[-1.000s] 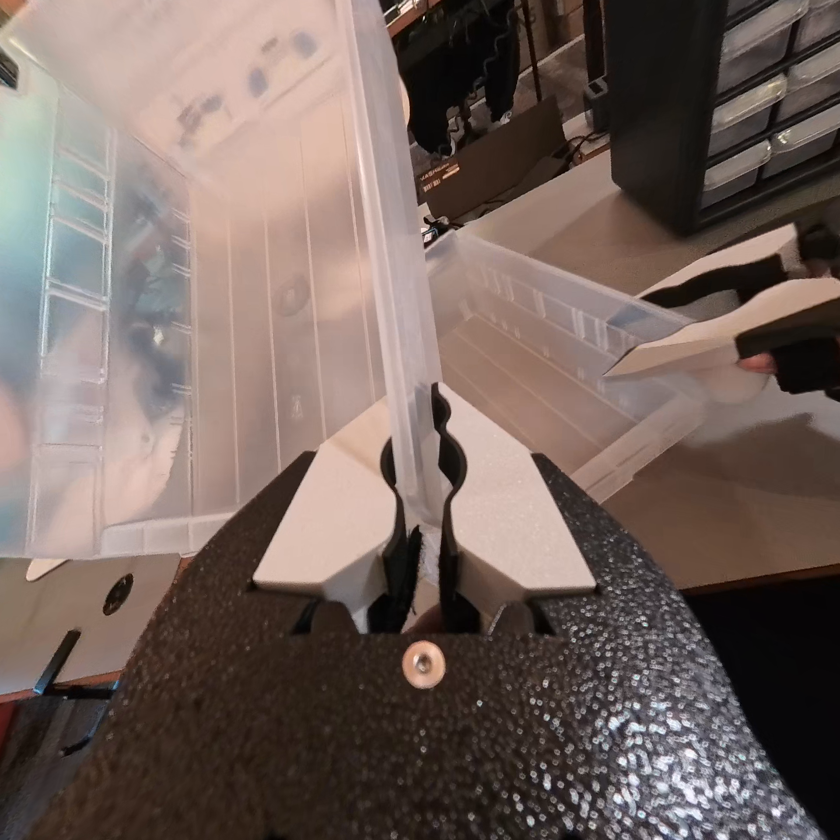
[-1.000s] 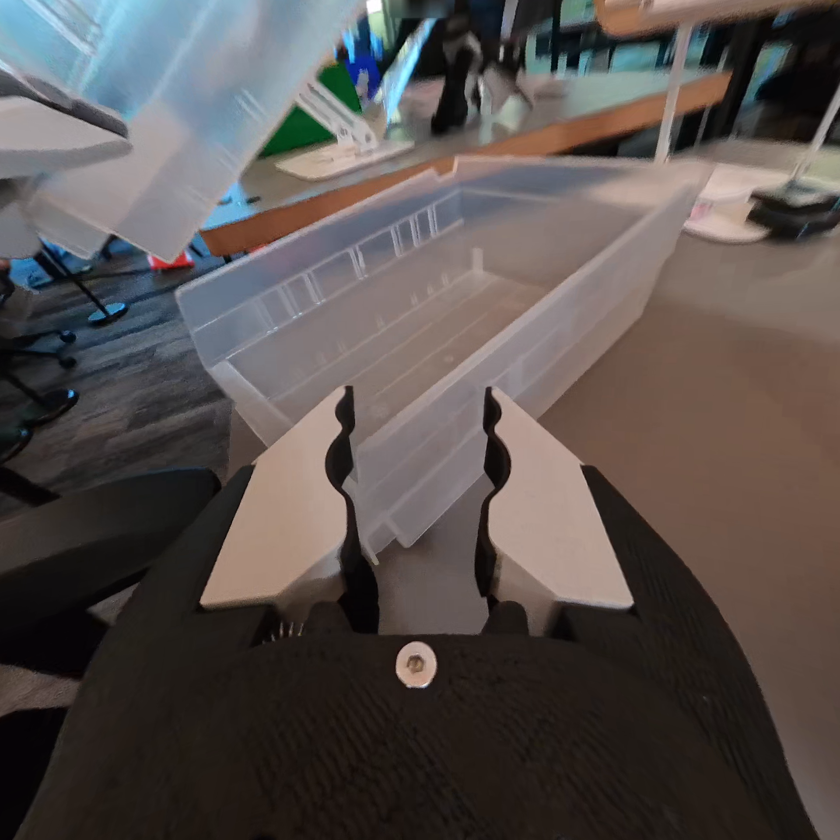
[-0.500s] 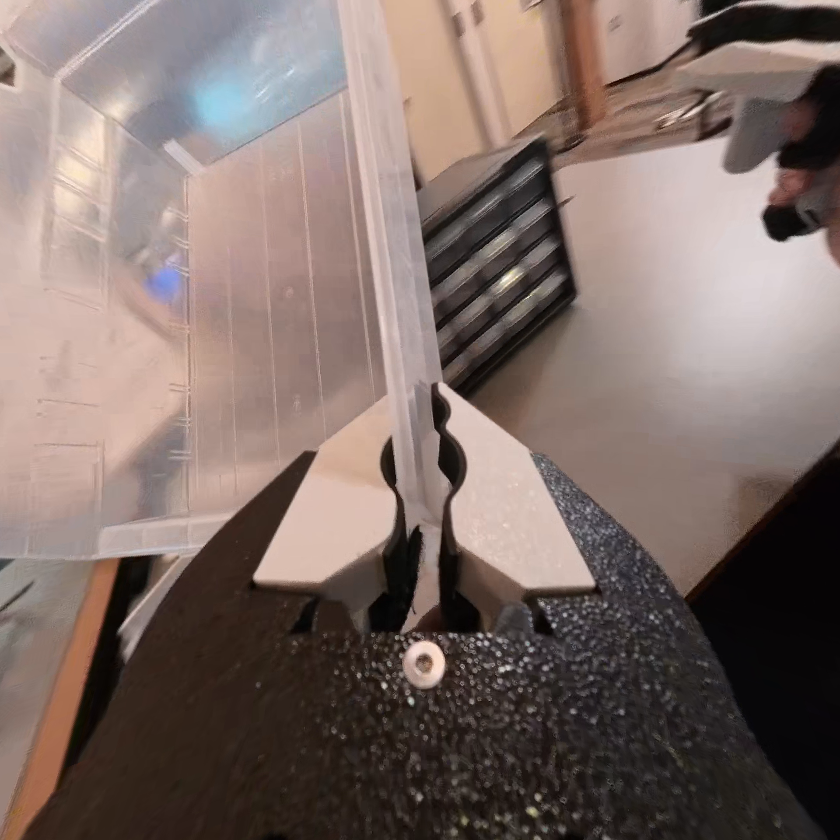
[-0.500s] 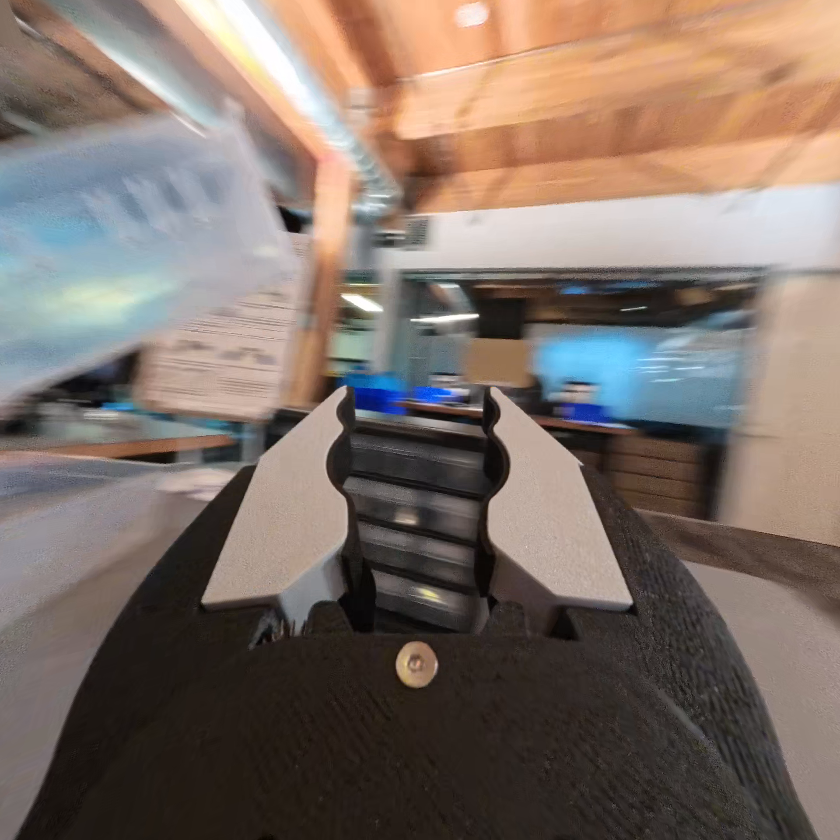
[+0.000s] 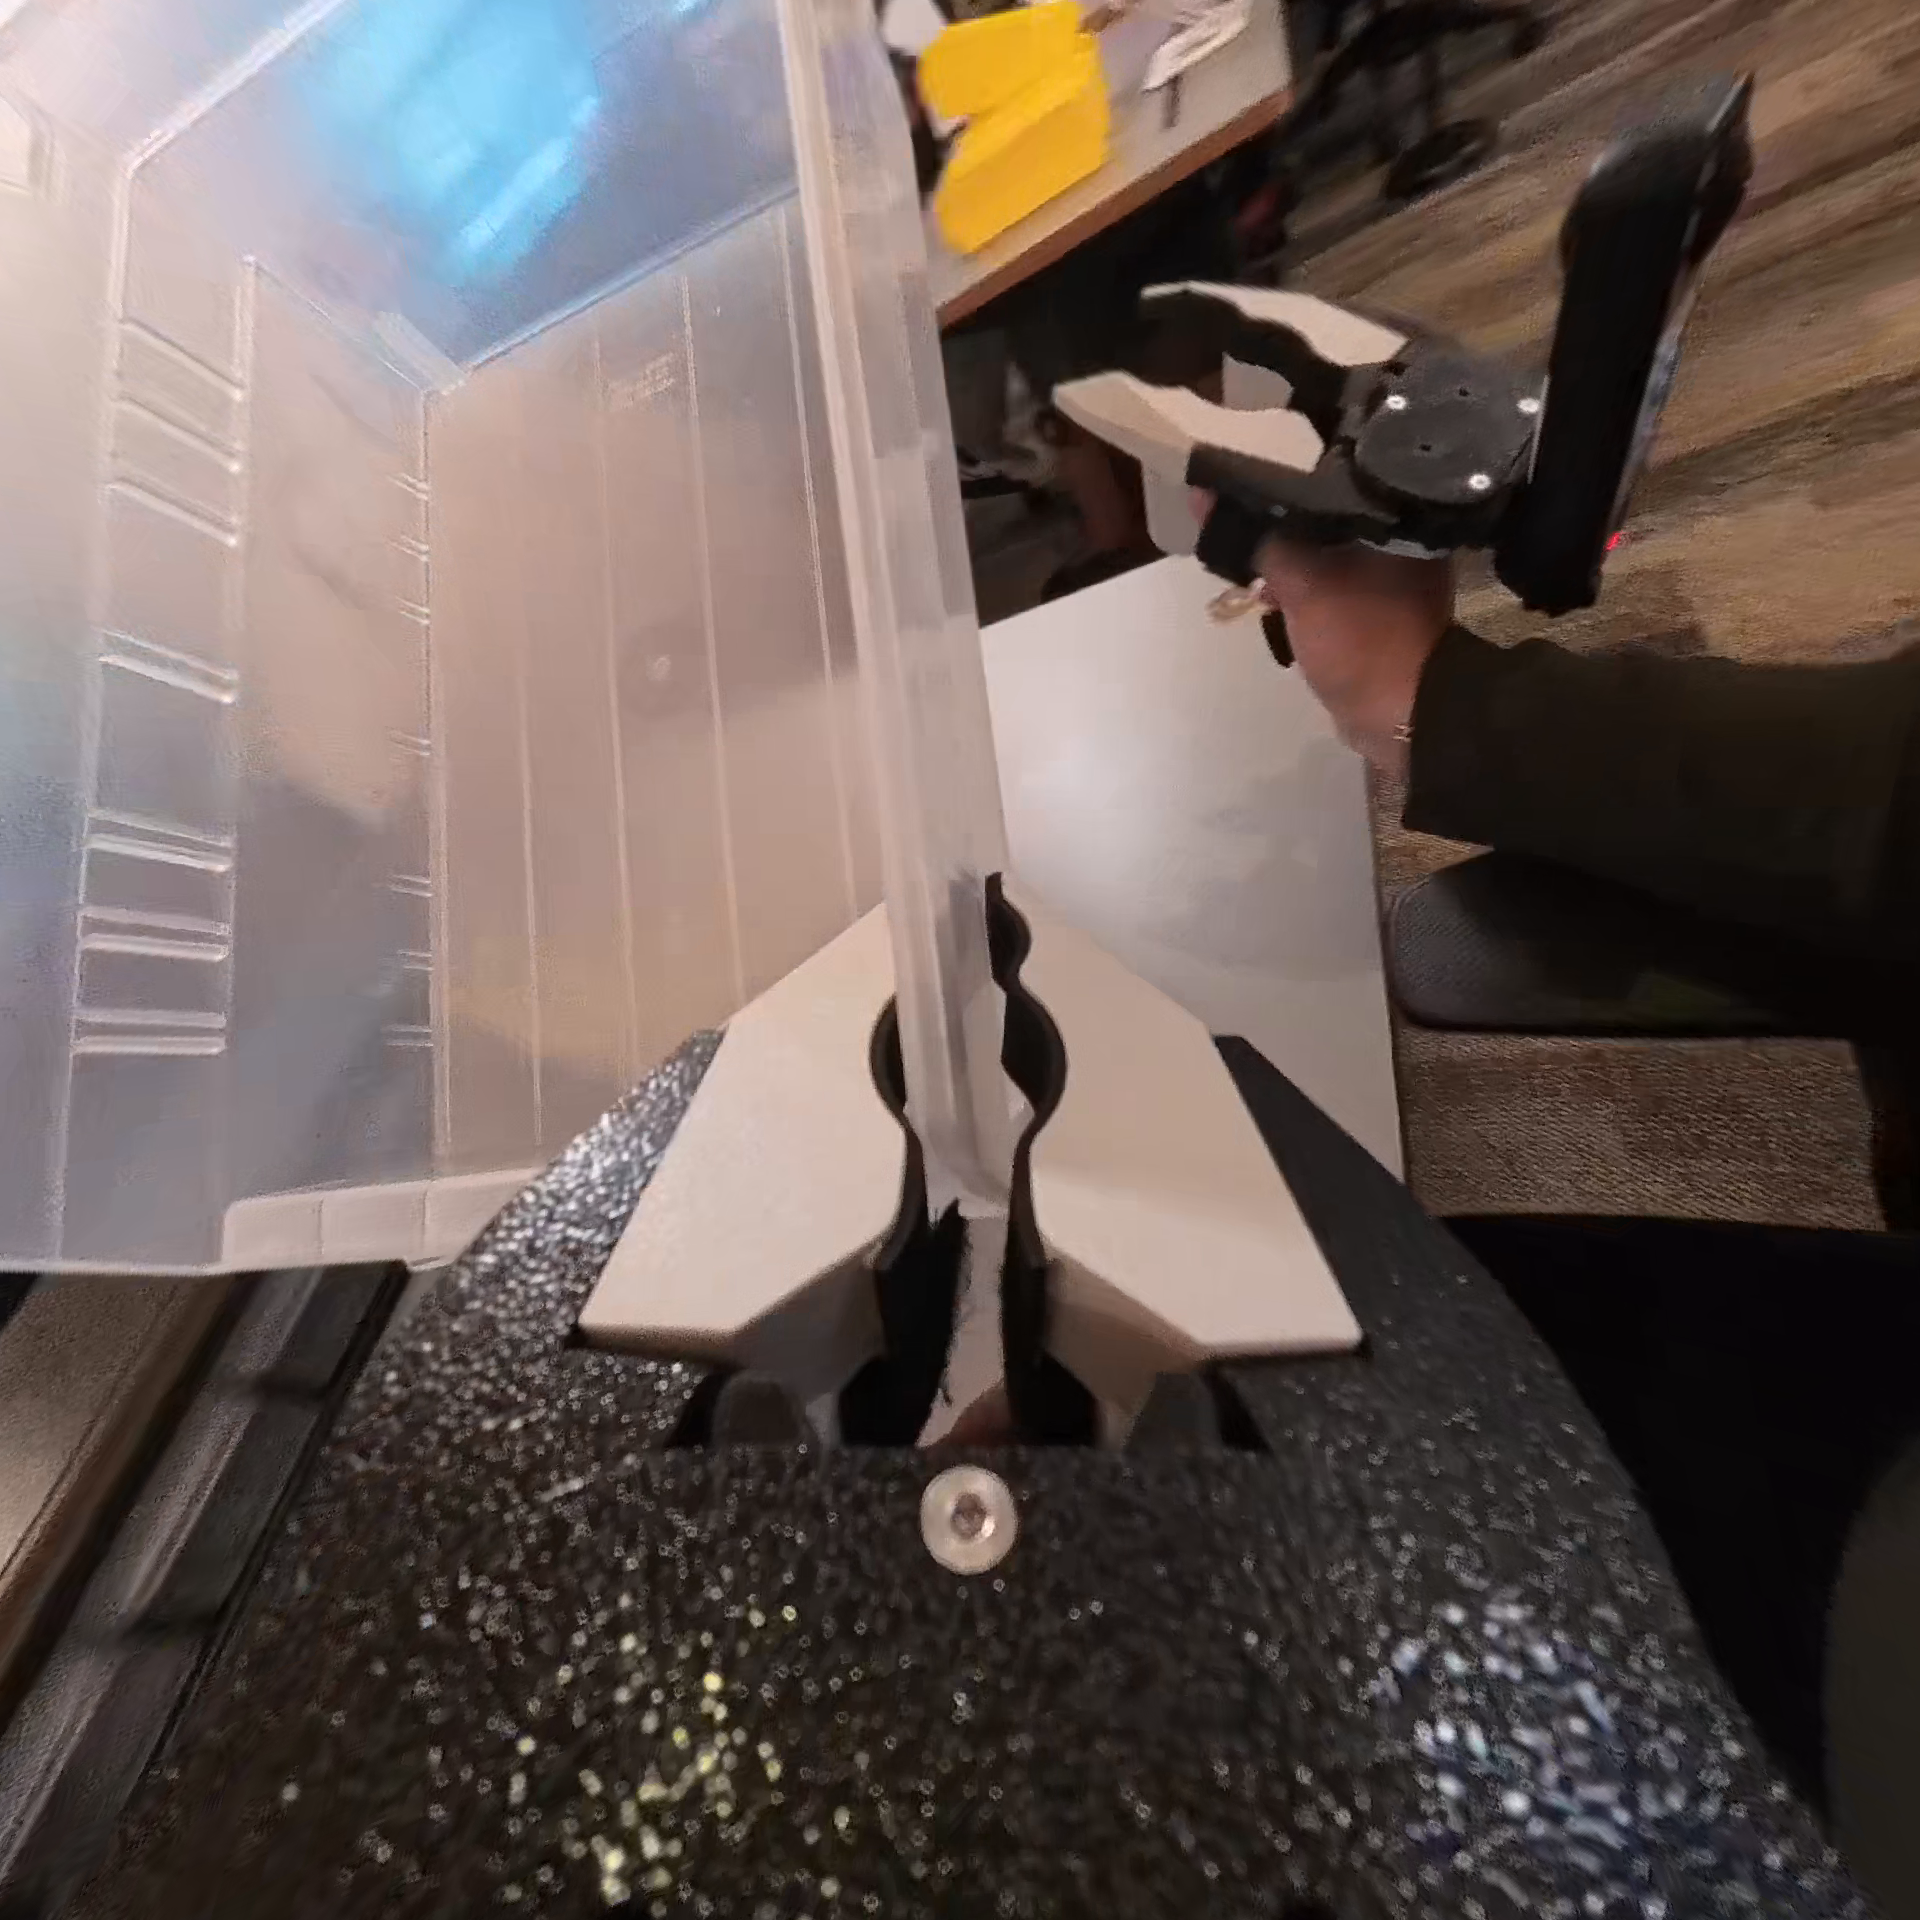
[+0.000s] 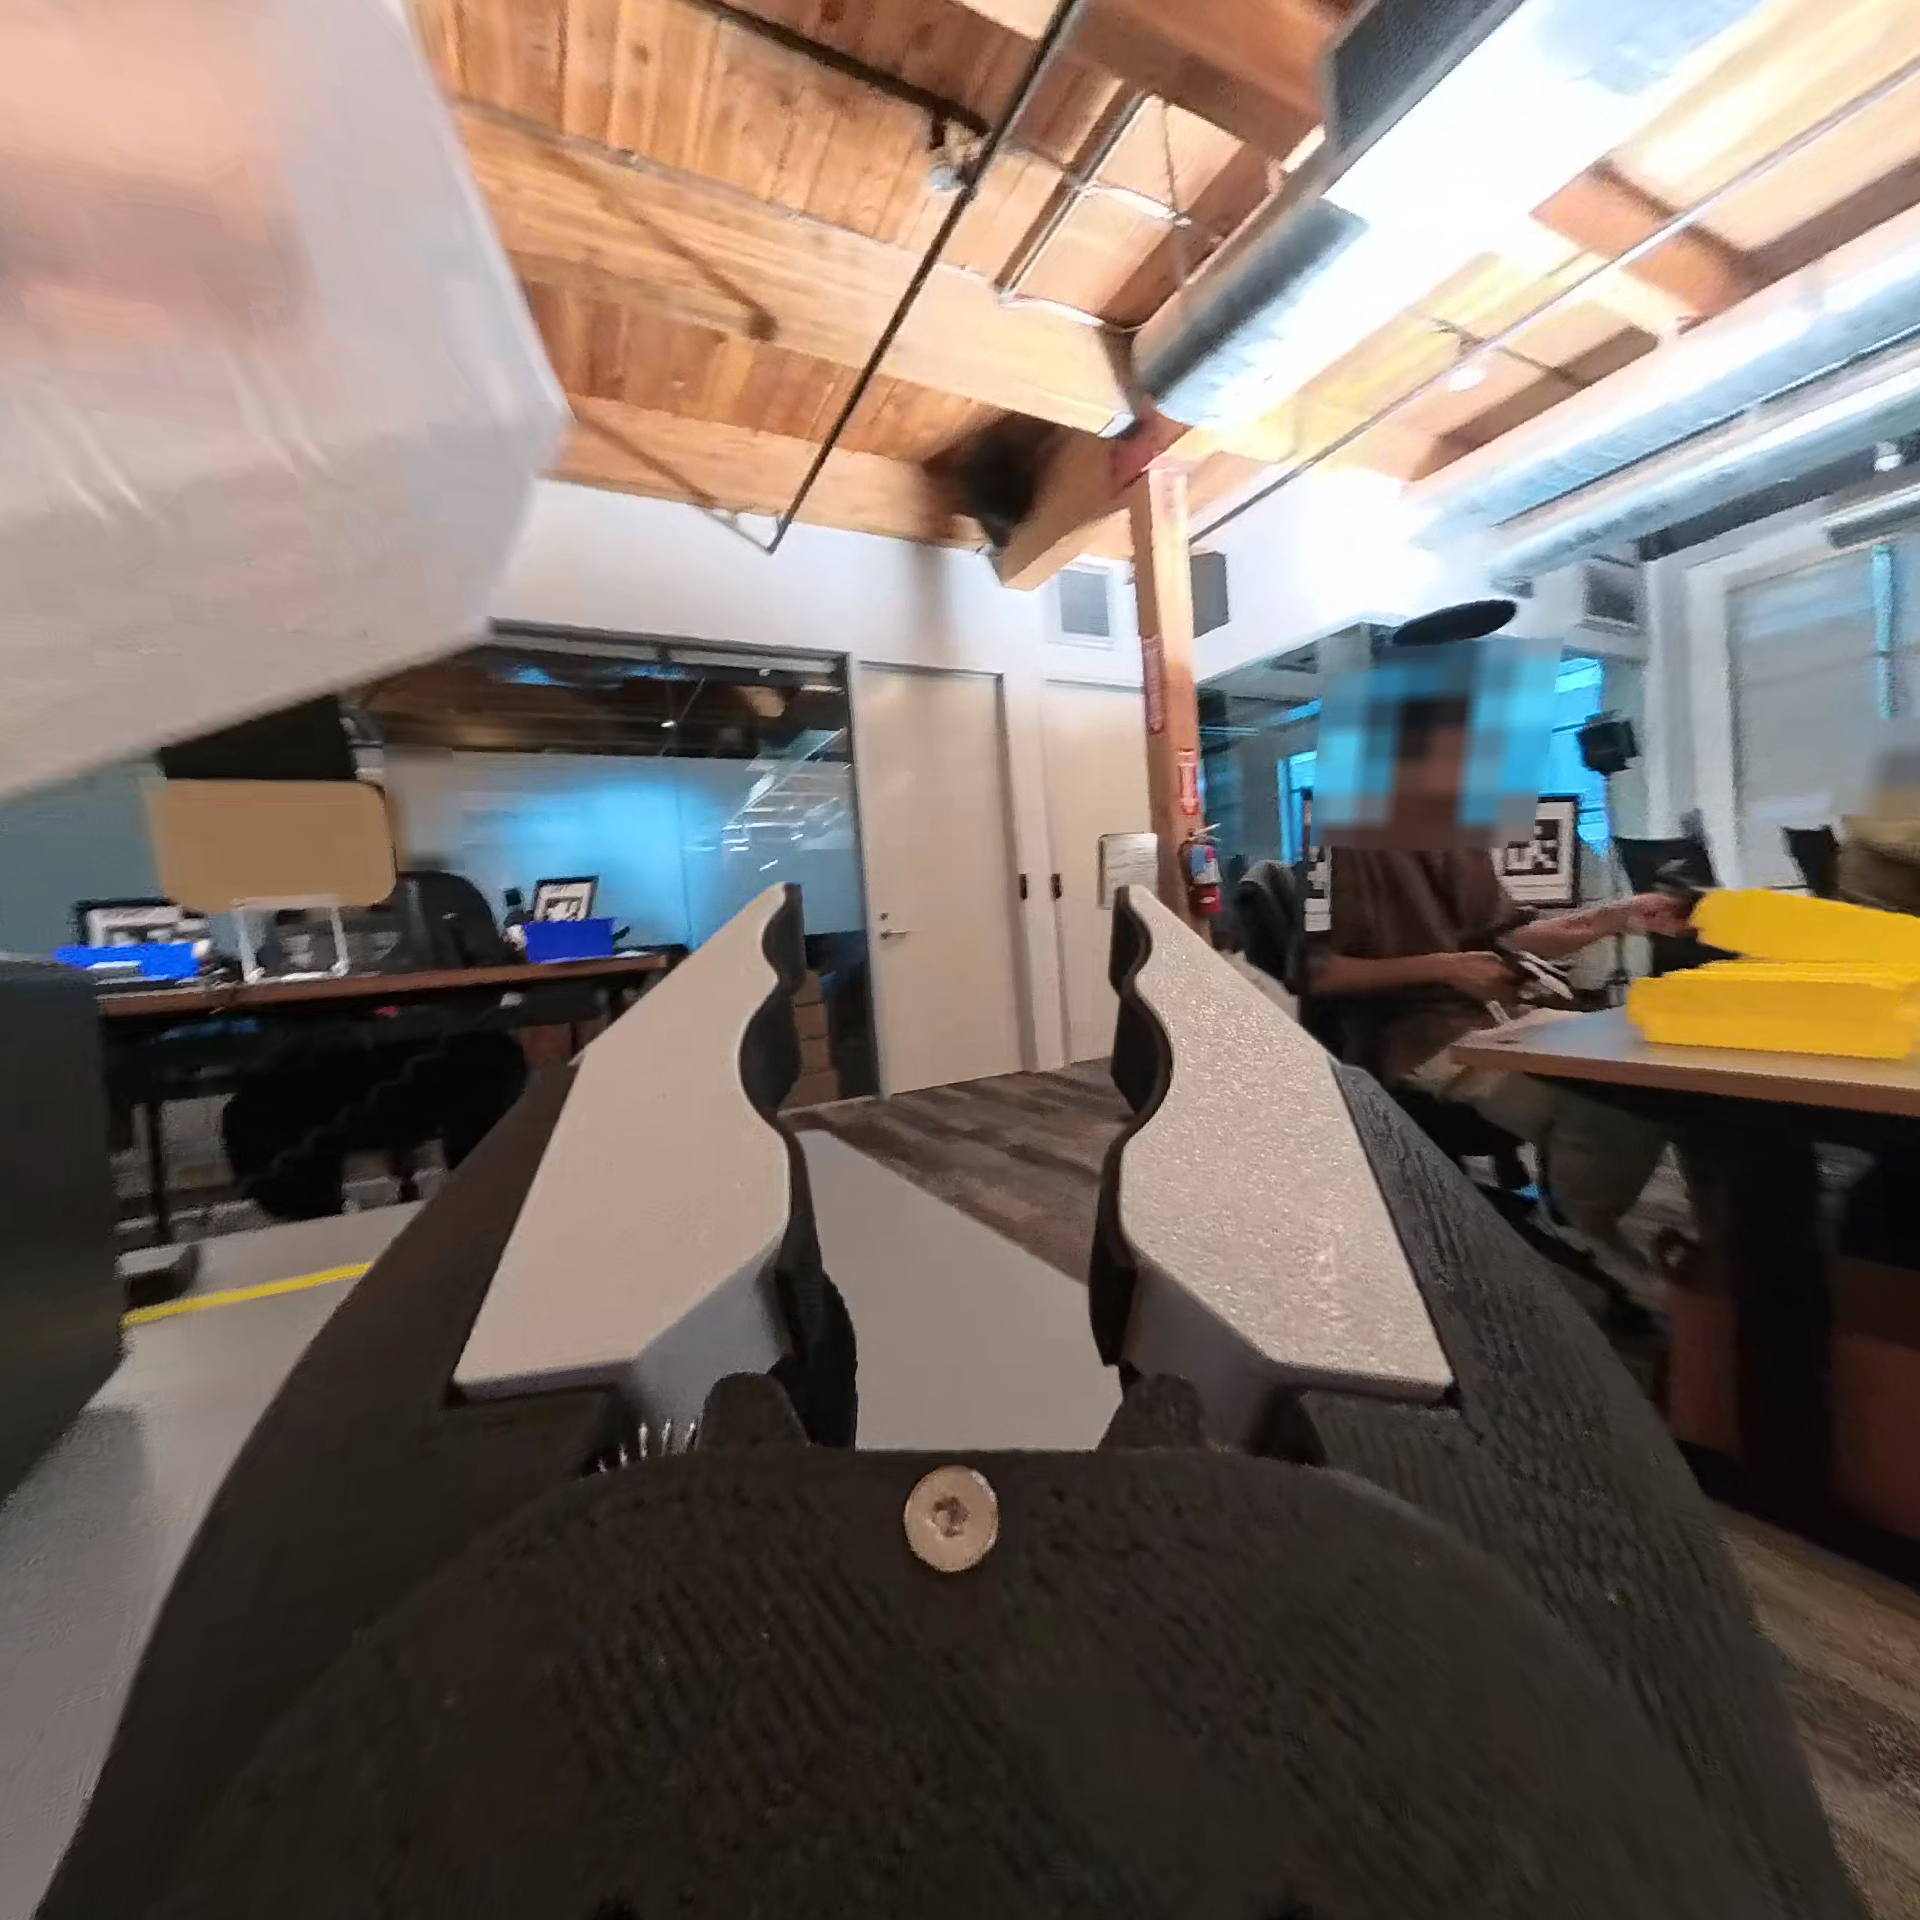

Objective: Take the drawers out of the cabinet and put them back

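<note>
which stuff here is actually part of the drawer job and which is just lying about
Part of the job:
- clear drawer, its wall clamped in the left gripper
- right gripper, fingers apart, holding nothing
- grey table

Just lying about:
- yellow bins on another table
- black chair
- person seated at that other table

The drawer (image 5: 499, 675) stands to the left of the left tongs (image 5: 961, 1039), its wall between their fingers; the right tongs (image 5: 1195, 364) hang apart at the right, above the worktop (image 5: 1174, 769)
</note>
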